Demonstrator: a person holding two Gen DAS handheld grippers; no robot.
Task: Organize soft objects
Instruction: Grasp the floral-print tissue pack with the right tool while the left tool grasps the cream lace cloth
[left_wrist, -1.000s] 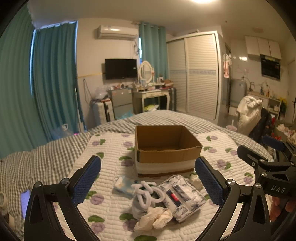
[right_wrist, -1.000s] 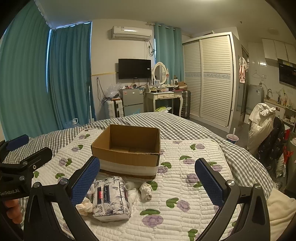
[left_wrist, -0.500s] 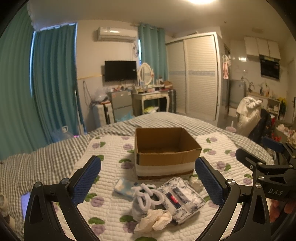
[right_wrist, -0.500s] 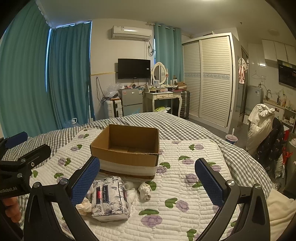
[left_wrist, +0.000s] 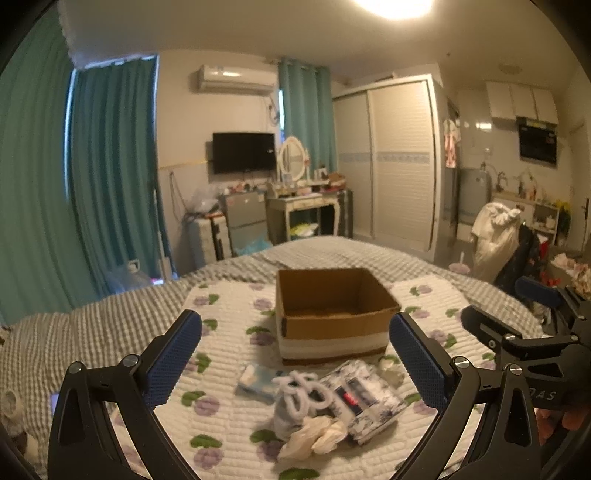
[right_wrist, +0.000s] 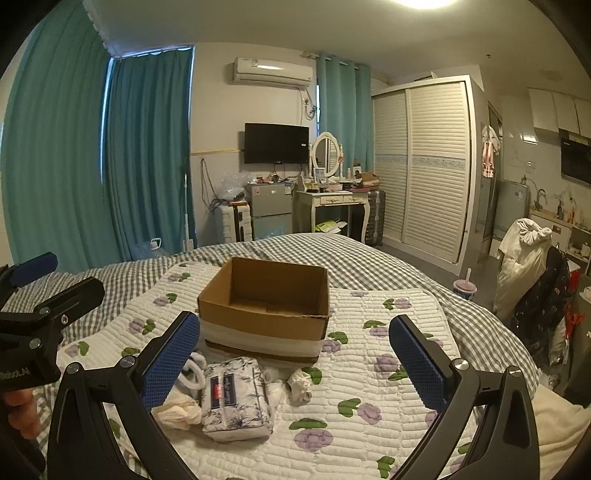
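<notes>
An empty cardboard box sits on the quilt behind a tissue pack.

You stood in a bedroom lit by a bright ceiling lamp. Teal curtains covered the left wall, and an air conditioner hung above a dark television. Below it you had a small grey fridge beside a white dressing table with an oval mirror. To the right stood a louvred white wardrobe.
</notes>
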